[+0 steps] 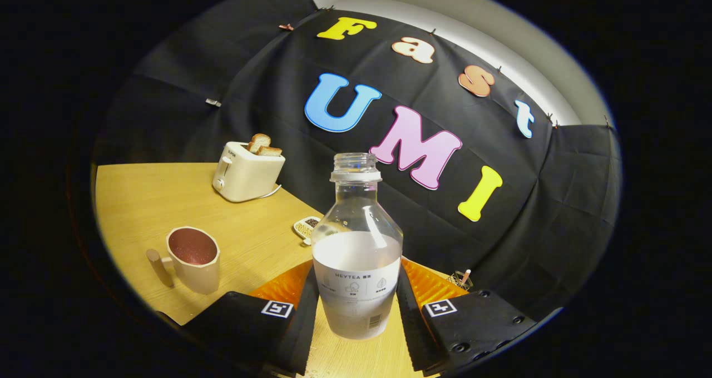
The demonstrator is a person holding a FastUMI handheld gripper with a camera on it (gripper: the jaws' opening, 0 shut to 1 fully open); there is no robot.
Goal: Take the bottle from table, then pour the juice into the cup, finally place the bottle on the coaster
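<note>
A clear plastic bottle [356, 255] with no cap stands upright between my fingers, about half full of cloudy white juice. My gripper [356, 283] is shut on the bottle, and both pads press on its labelled lower body. Whether the bottle's base touches the wooden table [144, 200] I cannot tell. A beige cup [194, 258] with a handle and a dark reddish inside stands on the table to the left of the fingers, apart from the bottle.
A cream toaster [247, 172] with toast slices in it stands at the back of the table by the black cloth wall. A small dish [307, 227] of beans lies just behind the bottle. A small wire holder [460, 279] sits beyond the right finger.
</note>
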